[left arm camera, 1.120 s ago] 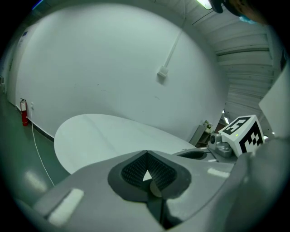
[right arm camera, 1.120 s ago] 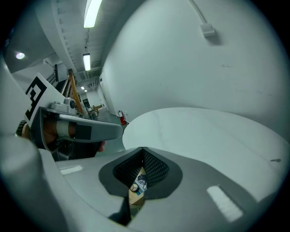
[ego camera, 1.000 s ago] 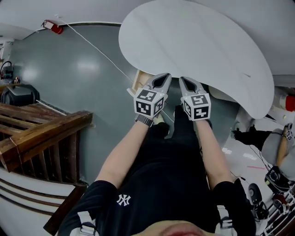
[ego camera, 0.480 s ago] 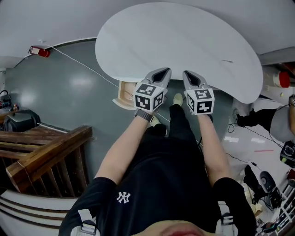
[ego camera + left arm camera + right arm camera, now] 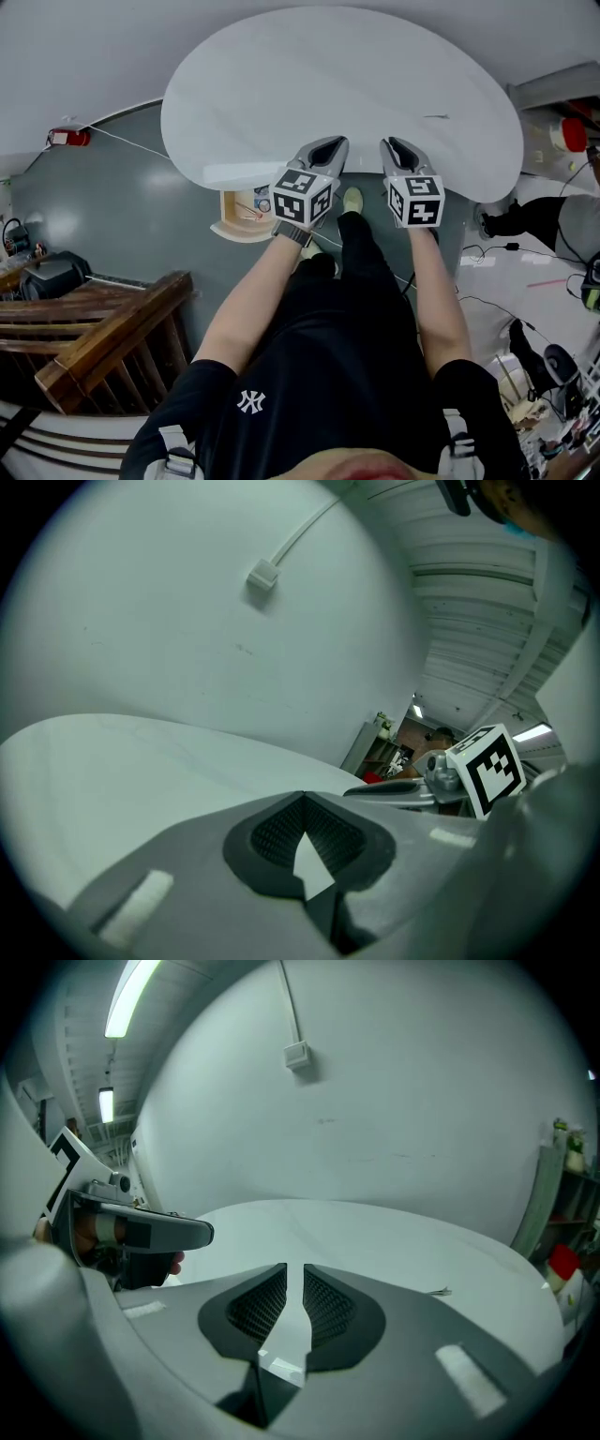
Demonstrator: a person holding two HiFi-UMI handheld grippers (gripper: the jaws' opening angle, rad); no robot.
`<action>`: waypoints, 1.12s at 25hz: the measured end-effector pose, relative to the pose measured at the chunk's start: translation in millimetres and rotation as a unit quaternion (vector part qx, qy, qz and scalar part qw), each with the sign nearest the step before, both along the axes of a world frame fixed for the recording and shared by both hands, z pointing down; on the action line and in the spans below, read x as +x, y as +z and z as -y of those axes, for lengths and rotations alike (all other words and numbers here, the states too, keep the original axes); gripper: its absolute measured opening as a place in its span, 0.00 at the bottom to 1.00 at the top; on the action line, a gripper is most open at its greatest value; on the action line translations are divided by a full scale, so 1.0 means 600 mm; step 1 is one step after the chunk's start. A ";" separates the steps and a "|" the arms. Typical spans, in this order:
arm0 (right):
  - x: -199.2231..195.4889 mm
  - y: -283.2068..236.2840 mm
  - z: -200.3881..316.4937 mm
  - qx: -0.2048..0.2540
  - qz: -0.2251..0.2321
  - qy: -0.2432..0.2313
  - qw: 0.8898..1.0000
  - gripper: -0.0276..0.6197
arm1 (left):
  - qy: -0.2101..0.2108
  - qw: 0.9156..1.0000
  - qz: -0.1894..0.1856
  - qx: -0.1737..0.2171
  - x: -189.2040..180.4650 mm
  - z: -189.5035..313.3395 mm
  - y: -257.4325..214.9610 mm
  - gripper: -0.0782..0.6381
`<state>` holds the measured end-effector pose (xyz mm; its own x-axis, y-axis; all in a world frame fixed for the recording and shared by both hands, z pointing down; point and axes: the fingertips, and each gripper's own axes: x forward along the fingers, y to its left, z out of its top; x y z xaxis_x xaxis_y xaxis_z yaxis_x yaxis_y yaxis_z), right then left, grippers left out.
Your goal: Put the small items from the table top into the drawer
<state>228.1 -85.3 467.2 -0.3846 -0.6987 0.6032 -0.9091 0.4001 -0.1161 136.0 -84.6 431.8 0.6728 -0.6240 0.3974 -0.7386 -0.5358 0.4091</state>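
Head view: one small item (image 5: 433, 116) lies far right on the desk (image 5: 328, 75), drawer (image 5: 230, 230) open at left. My right tool (image 5: 389, 143), empty, has just been opening; I'd reach it straight over. Left tool (image 5: 332, 143) is clenched, empty.

A workshop-like industrial space was indicated by a glossy grey painted floor (image 5: 122, 216), loose cables (image 5: 500, 247) trailed across it, rough wooden framework (image 5: 103, 337) stacked aside, cluttered equipment (image 5: 560, 361), and strip lights (image 5: 131, 997) fixed overhead.
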 end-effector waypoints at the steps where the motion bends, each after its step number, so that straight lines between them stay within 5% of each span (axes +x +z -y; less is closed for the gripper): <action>1: 0.016 0.005 0.007 -0.002 -0.001 0.006 1.000 0.17 | 0.004 1.000 0.001 -0.003 0.011 0.007 0.004 0.11; 16: 0.245 0.117 0.096 -0.050 -0.039 0.083 0.995 0.23 | 0.060 0.997 0.021 -0.036 0.150 0.096 0.077 0.11; 28: 0.354 0.203 0.146 -0.078 -0.130 0.030 0.988 0.27 | 0.080 0.994 0.033 -0.060 0.213 0.134 0.115 0.11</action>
<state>440.2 -173.2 589.2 -0.1632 -0.6065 0.7782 -0.9375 0.3411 0.0692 264.0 -164.7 500.6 0.7297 -0.4563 0.5092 -0.6751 -0.5990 0.4307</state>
